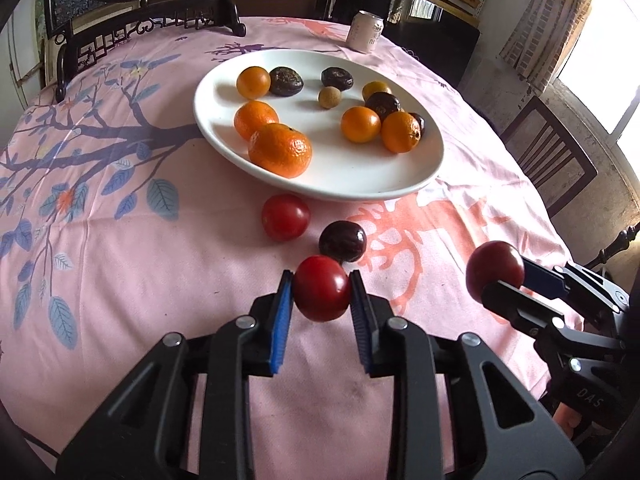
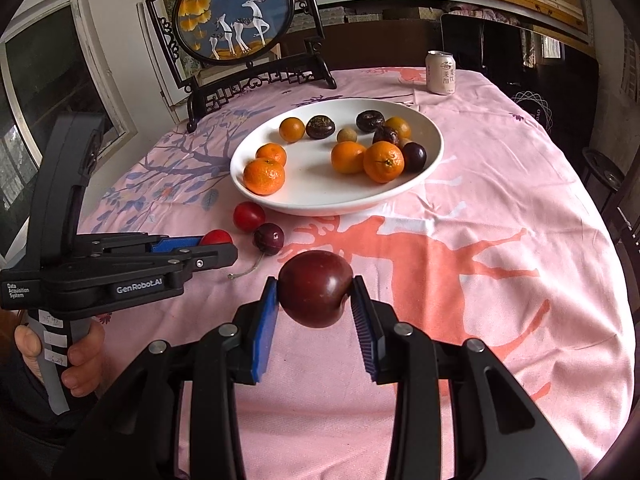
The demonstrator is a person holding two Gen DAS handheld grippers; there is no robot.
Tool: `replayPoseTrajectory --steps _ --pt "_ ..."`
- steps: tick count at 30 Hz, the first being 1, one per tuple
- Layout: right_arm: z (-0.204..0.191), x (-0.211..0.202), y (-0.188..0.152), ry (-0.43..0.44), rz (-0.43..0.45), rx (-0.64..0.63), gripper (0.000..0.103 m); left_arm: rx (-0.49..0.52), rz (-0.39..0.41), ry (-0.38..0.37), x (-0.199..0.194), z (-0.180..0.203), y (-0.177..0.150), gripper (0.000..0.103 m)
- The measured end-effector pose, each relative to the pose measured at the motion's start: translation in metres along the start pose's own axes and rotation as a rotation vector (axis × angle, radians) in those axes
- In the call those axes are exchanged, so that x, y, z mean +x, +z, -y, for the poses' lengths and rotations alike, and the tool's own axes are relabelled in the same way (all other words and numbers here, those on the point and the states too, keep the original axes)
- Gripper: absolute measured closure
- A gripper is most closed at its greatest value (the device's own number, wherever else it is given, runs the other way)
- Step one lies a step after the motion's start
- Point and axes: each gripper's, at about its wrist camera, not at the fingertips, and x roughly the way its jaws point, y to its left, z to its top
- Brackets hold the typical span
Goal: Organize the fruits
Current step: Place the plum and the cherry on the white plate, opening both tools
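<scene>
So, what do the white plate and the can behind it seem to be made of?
The white plate looks like glazed ceramic: smooth and glossy, with soft highlights along its rim, though melamine is possible. The can seems to be thin printed metal, probably aluminium: a silvery rim on top and a pale, slightly shiny printed wall.

White plate (image 1: 360, 184); orange mandarins (image 1: 280, 150); dark purple plum (image 1: 342, 241); red tomato (image 1: 285, 217); pink worktop cloth (image 1: 140, 260), blue leaf pattern; blue gripper pads (image 1: 281, 320).
</scene>
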Motion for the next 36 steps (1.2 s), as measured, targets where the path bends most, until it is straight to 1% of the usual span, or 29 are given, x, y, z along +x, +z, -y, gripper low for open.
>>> replayPoseTrajectory --steps 5,8,10,13,15,17,19,21,23,25,27,30,31,33,34,35,36 --pt "-0.006 0.003 0.003 0.003 -0.004 -0.005 0.066 -0.003 0.041 -0.003 -0.023 -0.005 0.001 0.075" --pt "-0.009 0.006 0.006 0.005 -0.011 -0.011 0.066 0.012 0.057 0.009 -0.032 -0.007 0.008 0.075" --pt "-0.009 0.007 0.012 0.002 -0.009 -0.020 0.066 0.023 0.063 0.022 -0.036 -0.009 0.021 0.075" --pt "-0.007 0.005 0.031 -0.003 0.014 -0.037 0.066 0.041 0.069 0.043 -0.036 -0.011 0.052 0.075" --pt "-0.003 0.008 0.050 -0.007 0.033 -0.042 0.066 0.046 0.061 0.055 -0.027 -0.011 0.082 0.075" --pt "0.002 0.017 0.071 -0.004 0.050 -0.046 0.066 0.052 0.032 0.070 -0.009 -0.008 0.114 0.075" --pt "0.007 0.031 0.095 -0.013 0.073 -0.060 0.066 0.054 0.004 0.109 0.015 -0.005 0.140 0.075" --pt "0.012 0.051 0.116 -0.038 0.074 -0.070 0.066 0.041 -0.025 0.146 0.041 -0.006 0.161 0.075" --pt "0.019 0.073 0.132 -0.058 0.055 -0.075 0.066 0.018 -0.057 0.154 0.062 -0.010 0.172 0.075" --pt "0.026 0.093 0.141 -0.074 0.021 -0.075 0.066 0.006 -0.081 0.156 0.077 -0.014 0.178 0.074" --pt "0.029 0.106 0.144 -0.082 -0.006 -0.081 0.066 0.001 -0.089 0.163 0.086 -0.016 0.181 0.074" --pt "0.031 0.116 0.146 -0.095 -0.018 -0.095 0.066 -0.006 -0.090 0.166 0.092 -0.020 0.183 0.074" --pt "0.032 0.118 0.147 -0.099 -0.018 -0.096 0.066 -0.007 -0.090 0.168 0.093 -0.021 0.184 0.072" --pt "0.032 0.120 0.148 -0.114 -0.017 -0.098 0.065 -0.013 -0.092 0.171 0.095 -0.023 0.186 0.060" --pt "0.032 0.120 0.148 -0.130 -0.018 -0.101 0.061 -0.016 -0.089 0.172 0.093 -0.023 0.186 0.048" --pt "0.031 0.118 0.148 -0.147 -0.011 -0.107 0.052 -0.019 -0.081 0.171 0.089 -0.024 0.186 0.045" --pt "0.030 0.112 0.148 -0.164 0.008 -0.110 0.050 -0.020 -0.071 0.167 0.084 -0.024 0.186 0.045"
